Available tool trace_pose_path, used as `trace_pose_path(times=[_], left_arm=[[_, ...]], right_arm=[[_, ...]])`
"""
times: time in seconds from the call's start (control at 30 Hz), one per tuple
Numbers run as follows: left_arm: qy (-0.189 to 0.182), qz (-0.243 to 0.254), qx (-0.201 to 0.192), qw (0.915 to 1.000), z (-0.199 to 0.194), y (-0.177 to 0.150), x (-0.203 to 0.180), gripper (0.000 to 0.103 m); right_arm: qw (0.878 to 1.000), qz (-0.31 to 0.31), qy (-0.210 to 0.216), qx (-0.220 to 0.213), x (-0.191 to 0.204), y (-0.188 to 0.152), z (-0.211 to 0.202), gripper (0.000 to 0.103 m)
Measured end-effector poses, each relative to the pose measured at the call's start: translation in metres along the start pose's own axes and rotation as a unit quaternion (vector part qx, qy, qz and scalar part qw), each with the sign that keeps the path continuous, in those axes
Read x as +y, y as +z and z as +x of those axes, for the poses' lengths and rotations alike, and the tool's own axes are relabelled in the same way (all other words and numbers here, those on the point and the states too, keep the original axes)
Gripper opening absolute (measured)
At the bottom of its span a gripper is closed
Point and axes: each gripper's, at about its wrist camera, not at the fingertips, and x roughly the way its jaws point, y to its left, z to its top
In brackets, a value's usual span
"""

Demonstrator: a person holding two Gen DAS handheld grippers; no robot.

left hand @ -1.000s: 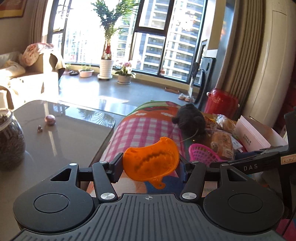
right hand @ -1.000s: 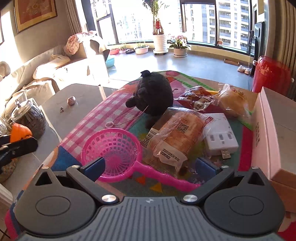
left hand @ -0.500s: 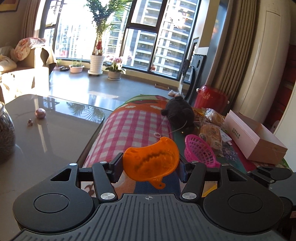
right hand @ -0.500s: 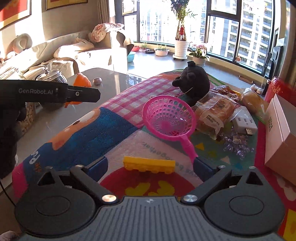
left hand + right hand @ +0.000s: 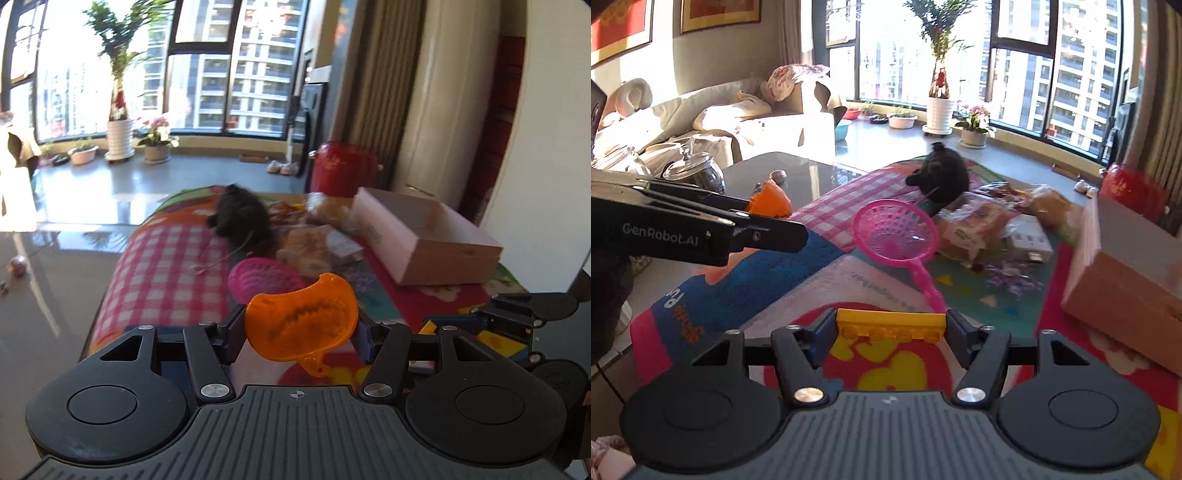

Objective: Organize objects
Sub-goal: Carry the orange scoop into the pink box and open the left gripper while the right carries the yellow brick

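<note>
My left gripper (image 5: pixel 300 334) is shut on an orange plastic mould (image 5: pixel 301 321) and holds it above the colourful play mat (image 5: pixel 166 266). It shows in the right wrist view (image 5: pixel 768 221) at the left, with the orange mould (image 5: pixel 772 197) in it. My right gripper (image 5: pixel 891 330) is shut on a yellow toy brick (image 5: pixel 891 324) just above the mat (image 5: pixel 879 354). An open pink cardboard box (image 5: pixel 424 236) stands at the mat's right side (image 5: pixel 1126 266).
A pink net scoop (image 5: pixel 895 234), a black plush toy (image 5: pixel 940 175), bagged bread (image 5: pixel 975 225), a white adapter (image 5: pixel 1028 240) and small purple bits (image 5: pixel 1012 273) lie on the mat. Glass jars (image 5: pixel 694 173) stand on the grey table at left. A red bin (image 5: pixel 343 170) stands behind.
My right gripper has closed on the yellow brick, which lay between its open fingers before. My left gripper, still holding the orange mould, has swung right toward the pink box.
</note>
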Motion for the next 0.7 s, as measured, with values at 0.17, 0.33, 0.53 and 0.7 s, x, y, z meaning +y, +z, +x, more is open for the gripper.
trace_pose_path(times=[0.17,0.33,0.53,0.7], left_arm=[[-0.068,0.056,-0.033,0.9955,0.048,0.063,-0.072,0.063],[-0.120,0.019,-0.038,0.9918,0.125,0.127,-0.111,0.063],[-0.100,-0.031,-0.022,0.9943,0.171,0.114,-0.101,0.062],[-0.133,-0.034,-0.022,0.9903,0.176,0.115,-0.084,0.063]], right_arm=[[0.997,0.018,-0.071,-0.028,-0.038,-0.024,-0.043,0.063],[0.992,0.054,-0.105,-0.043,-0.071,-0.035,-0.065,0.063],[0.986,0.089,-0.125,-0.062,-0.099,-0.033,-0.075,0.063],[0.982,0.108,-0.132,-0.078,-0.126,-0.006,-0.068,0.063]])
